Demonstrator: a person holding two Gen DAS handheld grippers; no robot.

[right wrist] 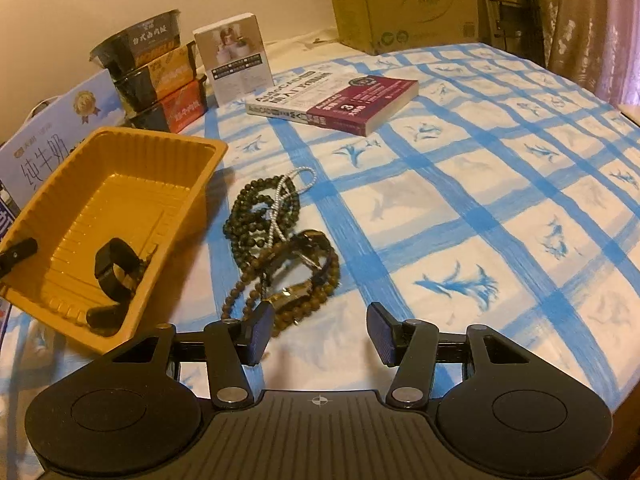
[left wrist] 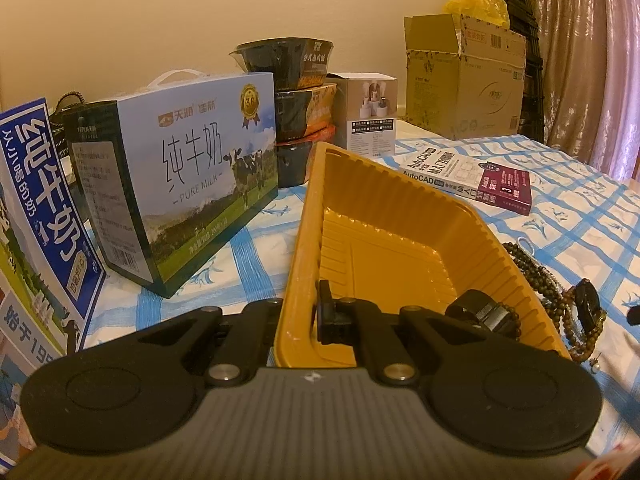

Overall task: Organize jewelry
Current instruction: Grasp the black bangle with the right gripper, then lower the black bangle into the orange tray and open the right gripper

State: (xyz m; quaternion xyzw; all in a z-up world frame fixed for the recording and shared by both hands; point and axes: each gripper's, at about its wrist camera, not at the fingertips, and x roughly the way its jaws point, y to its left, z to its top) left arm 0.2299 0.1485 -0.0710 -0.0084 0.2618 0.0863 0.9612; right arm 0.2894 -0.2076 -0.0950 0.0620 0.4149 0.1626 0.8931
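Over on the left, milk cartons (left wrist: 176, 184) stand along the cream wall, with stacked food bowls (right wrist: 156, 80) and a small white box (right wrist: 236, 64) just behind. The left tongs (left wrist: 304, 320) are clamped tight on the near rim of the yellow tray (left wrist: 384, 240), which is tipped up on the blue-checked cloth (right wrist: 500, 200) over the worktop. A black watch (right wrist: 114, 268) lies inside the tray, towards its near end. Just right of the tray sits the tangle of bead strands (right wrist: 264, 216), a silver chain (right wrist: 288, 188) and a gold-faced watch (right wrist: 296, 290), all touching. The right tongs (right wrist: 318, 330) hang half open just above the near edge of that pile, nothing between the pads. Farther back lies a book (right wrist: 340, 100), then a cardboard box (right wrist: 404, 0) and a curtain (right wrist: 580, 20). The whole right side of the cloth is free.
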